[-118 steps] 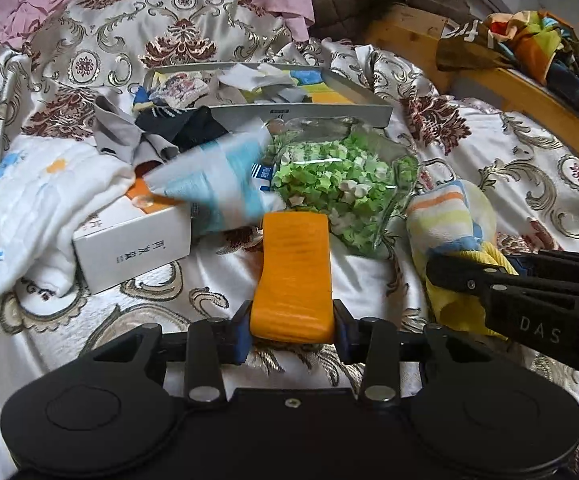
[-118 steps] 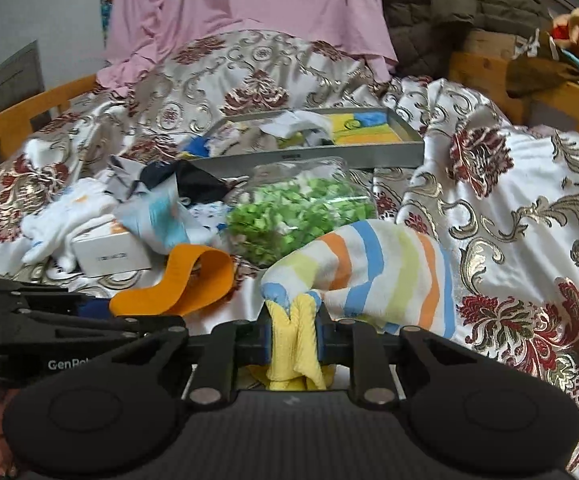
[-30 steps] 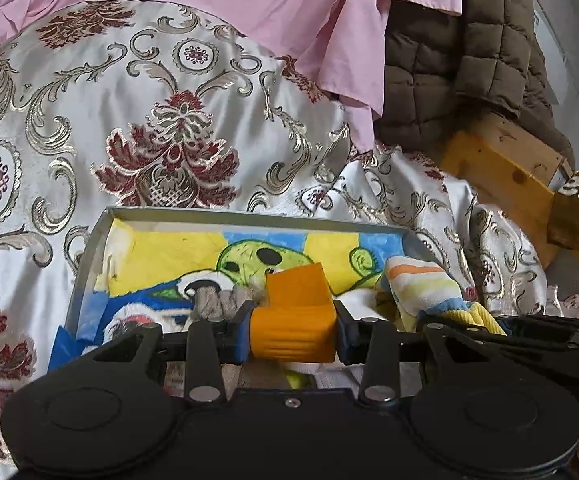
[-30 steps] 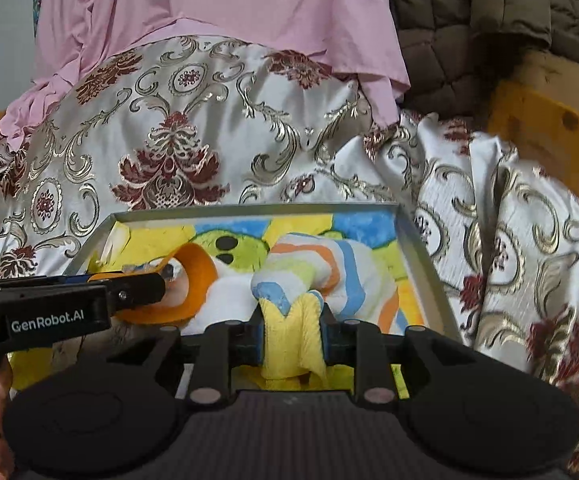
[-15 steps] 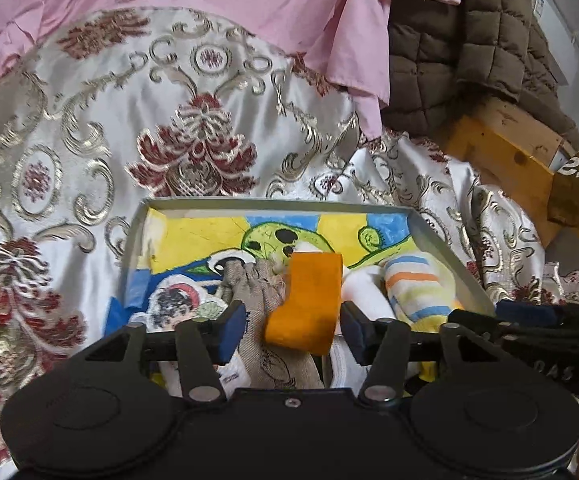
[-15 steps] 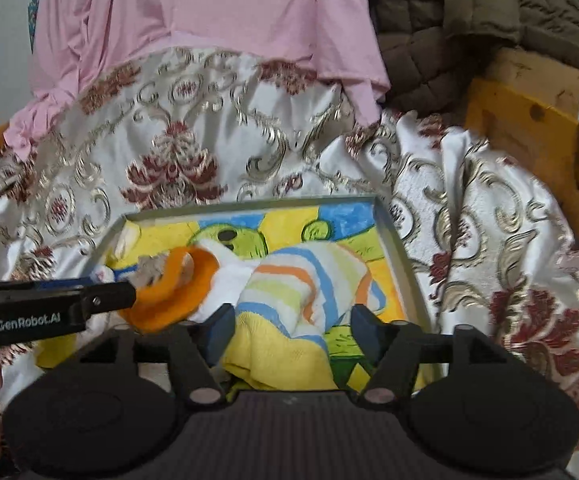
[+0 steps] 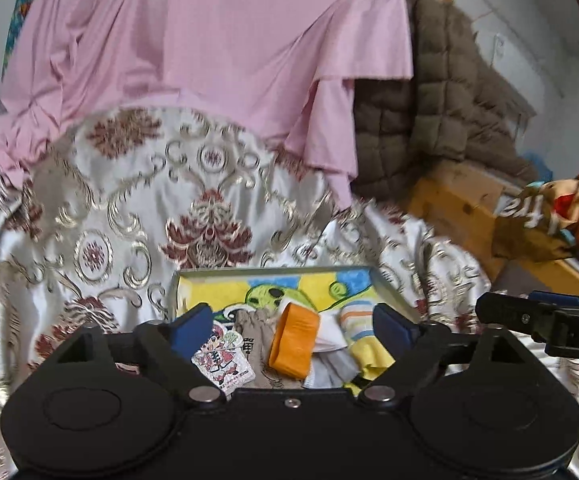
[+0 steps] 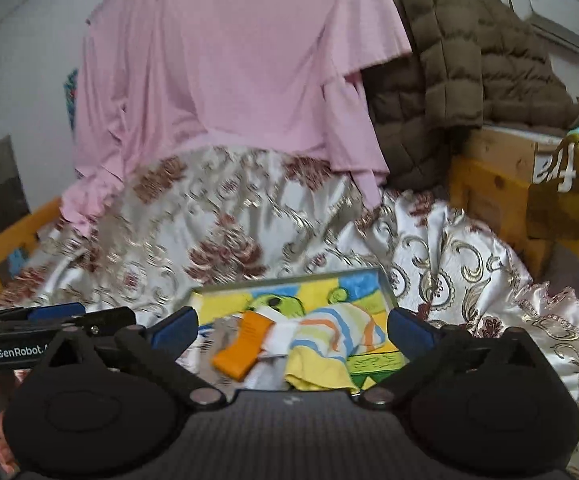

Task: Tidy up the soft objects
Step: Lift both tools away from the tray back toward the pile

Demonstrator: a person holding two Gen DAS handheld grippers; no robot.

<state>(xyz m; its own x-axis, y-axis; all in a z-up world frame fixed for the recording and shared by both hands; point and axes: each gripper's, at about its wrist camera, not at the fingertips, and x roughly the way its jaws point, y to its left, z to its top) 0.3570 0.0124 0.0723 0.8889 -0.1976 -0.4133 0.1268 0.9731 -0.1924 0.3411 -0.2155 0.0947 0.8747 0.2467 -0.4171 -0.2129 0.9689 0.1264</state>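
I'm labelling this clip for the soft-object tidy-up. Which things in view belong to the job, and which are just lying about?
Part of the job:
orange band
striped towel
grey pouch
cartoon tray
left gripper, open
right gripper, open

Lying about:
pink garment
brown quilted jacket
patterned bedspread

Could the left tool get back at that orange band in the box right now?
Probably yes: the left tool is open, and the orange band lies uncovered on top in the box, straight ahead.

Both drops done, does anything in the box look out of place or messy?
Nothing spilled. The orange band and striped towel lie loose and crooked atop other cloths inside the box, unfolded.
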